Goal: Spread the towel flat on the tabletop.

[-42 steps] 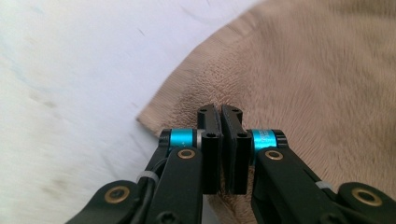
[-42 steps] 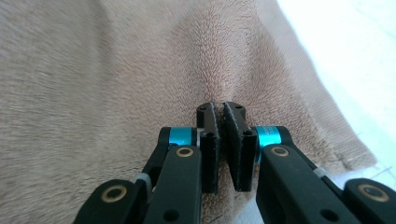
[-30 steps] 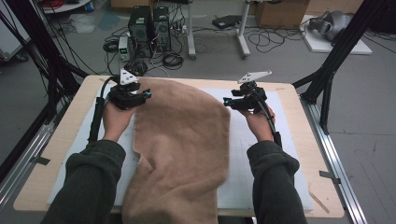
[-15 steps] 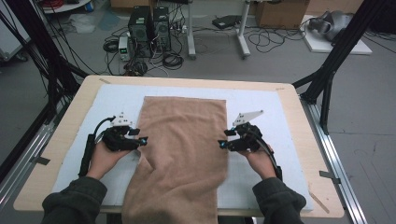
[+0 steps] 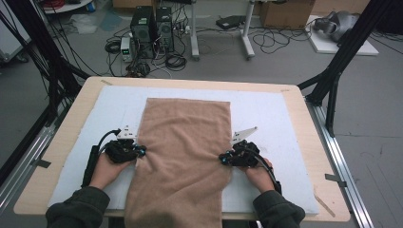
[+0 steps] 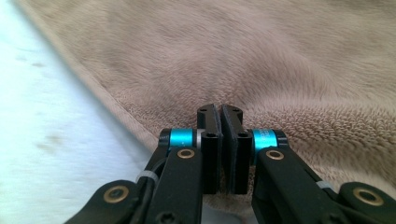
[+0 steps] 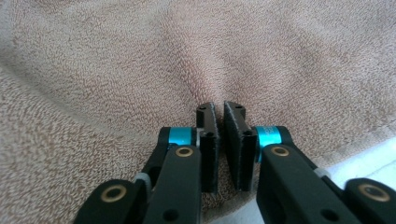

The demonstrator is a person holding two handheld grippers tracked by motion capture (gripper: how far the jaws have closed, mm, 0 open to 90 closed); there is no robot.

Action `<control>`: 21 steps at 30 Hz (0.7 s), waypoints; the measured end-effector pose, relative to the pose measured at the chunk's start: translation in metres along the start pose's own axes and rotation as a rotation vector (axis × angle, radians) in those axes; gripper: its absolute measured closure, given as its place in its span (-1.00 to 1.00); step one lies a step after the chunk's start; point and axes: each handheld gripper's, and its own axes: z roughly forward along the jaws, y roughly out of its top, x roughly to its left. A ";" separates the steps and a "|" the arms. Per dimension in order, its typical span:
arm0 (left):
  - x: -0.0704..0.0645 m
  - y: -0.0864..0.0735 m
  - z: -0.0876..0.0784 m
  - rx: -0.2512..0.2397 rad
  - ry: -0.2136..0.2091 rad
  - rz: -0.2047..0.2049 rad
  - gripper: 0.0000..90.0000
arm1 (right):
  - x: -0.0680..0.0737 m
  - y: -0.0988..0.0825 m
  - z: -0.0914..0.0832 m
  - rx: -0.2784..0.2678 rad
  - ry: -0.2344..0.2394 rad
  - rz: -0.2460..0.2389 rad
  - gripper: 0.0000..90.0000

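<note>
Two black two-jaw grippers sit low at the near half of the table. Left gripper (image 5: 139, 151) has just closed, clenched on the left hem of the tan terry-cloth towel (image 5: 185, 142); right gripper (image 5: 222, 158) has just closed too, pinching the towel's right hem. Towel lies flat lengthwise on the white foam mat (image 5: 271, 118), near end hanging over the table's front edge. Beyond the light wooden table (image 5: 304, 109), black computer towers (image 5: 152, 23) stand on the floor.
</note>
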 end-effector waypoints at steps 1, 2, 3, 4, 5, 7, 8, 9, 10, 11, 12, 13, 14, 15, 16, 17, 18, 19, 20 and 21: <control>0.001 0.001 -0.001 -0.021 0.020 -0.003 0.92 | 0.000 0.002 -0.004 -0.014 -0.038 -0.011 0.91; 0.003 0.002 -0.001 -0.041 0.029 -0.012 0.92 | -0.001 0.003 -0.007 -0.031 -0.051 -0.006 0.91; 0.006 0.004 -0.002 -0.069 0.037 -0.031 0.92 | -0.001 0.003 -0.007 -0.031 -0.051 -0.006 0.91; 0.011 0.009 -0.002 -0.104 0.037 -0.061 0.92 | -0.004 0.006 -0.012 -0.056 -0.074 0.003 0.92; 0.013 0.015 -0.002 -0.130 0.052 -0.078 0.92 | -0.013 0.017 -0.021 -0.099 -0.120 0.015 0.92; 0.017 0.029 0.000 -0.164 0.095 -0.090 0.92 | -0.021 0.029 -0.022 -0.083 -0.151 0.011 0.91; 0.020 0.035 0.002 -0.170 0.105 -0.099 0.92 | -0.021 0.029 -0.022 -0.083 -0.151 0.011 0.91; 0.023 0.043 0.005 -0.178 0.128 -0.103 0.92 | -0.025 0.033 -0.021 -0.072 -0.164 0.012 0.91; 0.026 0.048 0.010 -0.174 0.131 -0.111 0.91 | -0.037 0.039 -0.013 -0.028 -0.177 0.032 0.91; 0.028 0.051 0.013 -0.156 0.130 -0.103 0.91 | -0.037 0.039 -0.013 -0.028 -0.177 0.032 0.91; 0.030 0.053 0.020 -0.133 0.127 -0.102 0.80 | -0.048 0.037 -0.004 0.003 -0.183 0.062 0.89; 0.031 0.054 0.022 -0.120 0.131 -0.098 0.80 | -0.048 0.037 -0.004 0.003 -0.183 0.062 0.89; 0.032 0.053 0.024 -0.116 0.127 -0.101 0.69 | -0.050 0.035 -0.001 0.013 -0.181 0.075 0.87; 0.033 0.052 0.023 -0.120 0.111 -0.110 0.57 | -0.052 0.032 0.002 0.021 -0.170 0.093 0.80; 0.033 0.051 0.020 -0.118 0.100 -0.107 0.49 | -0.053 0.031 0.002 0.006 -0.176 0.091 0.69; 0.033 0.050 0.017 -0.123 0.100 -0.103 0.44 | -0.052 0.031 0.000 -0.003 -0.198 0.092 0.59; 0.032 0.049 0.010 -0.138 0.090 -0.093 0.37 | -0.049 0.031 -0.009 -0.036 -0.197 0.085 0.54; 0.032 0.047 0.006 -0.151 0.082 -0.089 0.37 | -0.049 0.031 -0.009 -0.036 -0.197 0.085 0.54; 0.030 0.045 -0.003 -0.168 0.074 -0.082 0.34 | -0.044 0.031 -0.021 -0.068 -0.202 0.064 0.50; 0.028 0.043 -0.008 -0.179 0.073 -0.073 0.34 | -0.044 0.031 -0.021 -0.068 -0.202 0.064 0.50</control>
